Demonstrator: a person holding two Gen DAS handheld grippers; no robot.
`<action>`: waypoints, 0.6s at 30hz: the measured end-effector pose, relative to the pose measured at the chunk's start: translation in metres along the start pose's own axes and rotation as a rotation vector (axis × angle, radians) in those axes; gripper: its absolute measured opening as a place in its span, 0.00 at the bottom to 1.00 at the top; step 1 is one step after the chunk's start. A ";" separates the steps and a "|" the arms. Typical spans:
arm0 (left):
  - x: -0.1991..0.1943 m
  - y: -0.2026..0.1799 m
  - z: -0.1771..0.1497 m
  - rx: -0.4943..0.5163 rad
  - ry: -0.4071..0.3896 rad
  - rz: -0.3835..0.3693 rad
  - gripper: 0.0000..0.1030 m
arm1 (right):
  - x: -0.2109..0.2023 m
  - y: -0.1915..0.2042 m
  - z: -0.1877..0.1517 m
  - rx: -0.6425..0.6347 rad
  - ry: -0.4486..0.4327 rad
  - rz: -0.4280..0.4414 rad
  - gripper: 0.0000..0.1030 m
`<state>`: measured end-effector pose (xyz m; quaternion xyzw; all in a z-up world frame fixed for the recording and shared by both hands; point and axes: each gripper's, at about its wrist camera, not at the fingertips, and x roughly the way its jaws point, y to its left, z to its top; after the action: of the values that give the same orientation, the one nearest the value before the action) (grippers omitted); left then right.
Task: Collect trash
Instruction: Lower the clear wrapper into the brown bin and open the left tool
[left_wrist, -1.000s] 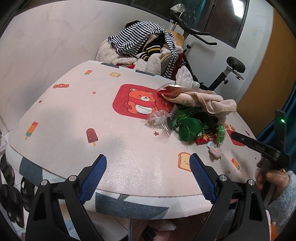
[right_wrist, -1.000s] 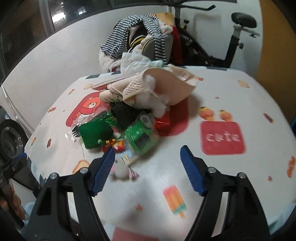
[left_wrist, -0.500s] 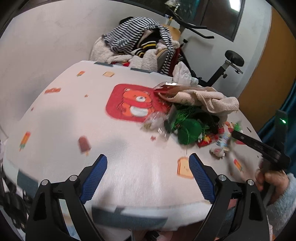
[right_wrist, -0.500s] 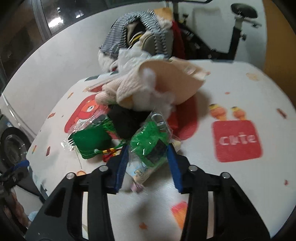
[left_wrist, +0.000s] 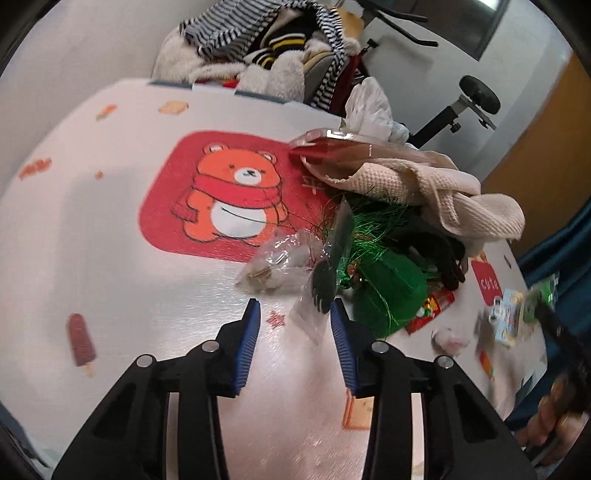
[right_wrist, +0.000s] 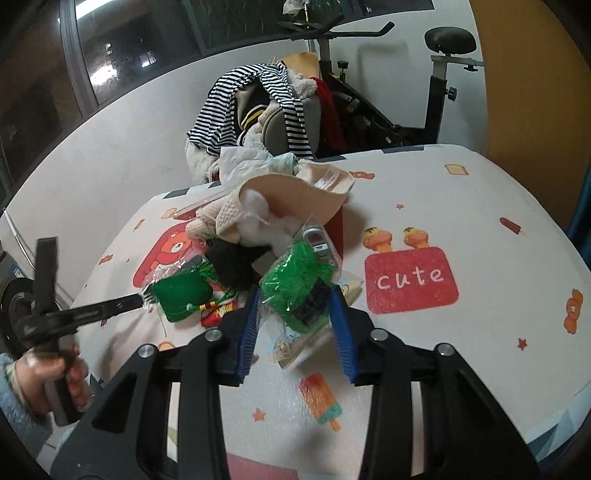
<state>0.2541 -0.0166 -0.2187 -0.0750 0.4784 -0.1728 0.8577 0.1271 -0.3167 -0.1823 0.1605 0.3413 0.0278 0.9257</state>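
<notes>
A trash pile lies mid-table on the cartoon-print cloth (left_wrist: 110, 229). It holds a green pouch (left_wrist: 391, 291), a red wrapper (left_wrist: 430, 308), a crumpled clear bag (left_wrist: 277, 262) and a white tissue lump (left_wrist: 450, 338). My left gripper (left_wrist: 293, 308) is closing around a clear sleeve with a black fork (left_wrist: 321, 291). The sleeve rests against the right pad, with a gap at the left pad. My right gripper (right_wrist: 295, 295) is still closing, its pads pressed on a clear bag of green shreds (right_wrist: 295, 280). The bag is raised off the table, with a card hanging below it.
A beige knitted cloth (left_wrist: 424, 184) drapes over the back of the pile. Behind the table stand a chair heaped with striped clothes (right_wrist: 258, 96) and an exercise bike (right_wrist: 439, 55). A person's hand (right_wrist: 48, 376) holds the left gripper's handle at the near left edge.
My left gripper moved forward and down to the pile, and its jaws narrowed around the fork sleeve. My right gripper closed on the green bag and lifted it clear of the pile.
</notes>
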 end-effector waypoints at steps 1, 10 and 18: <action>0.003 0.001 0.001 -0.025 0.001 -0.016 0.37 | -0.001 0.000 -0.001 0.000 0.002 0.000 0.38; -0.014 -0.005 0.002 -0.018 -0.038 -0.001 0.02 | -0.009 -0.003 -0.006 0.008 0.003 0.001 0.38; -0.081 -0.007 0.006 0.029 -0.111 0.001 0.02 | -0.025 0.004 -0.005 -0.002 -0.014 0.005 0.38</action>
<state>0.2189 0.0068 -0.1496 -0.0720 0.4276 -0.1750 0.8839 0.1055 -0.3157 -0.1690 0.1604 0.3347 0.0293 0.9281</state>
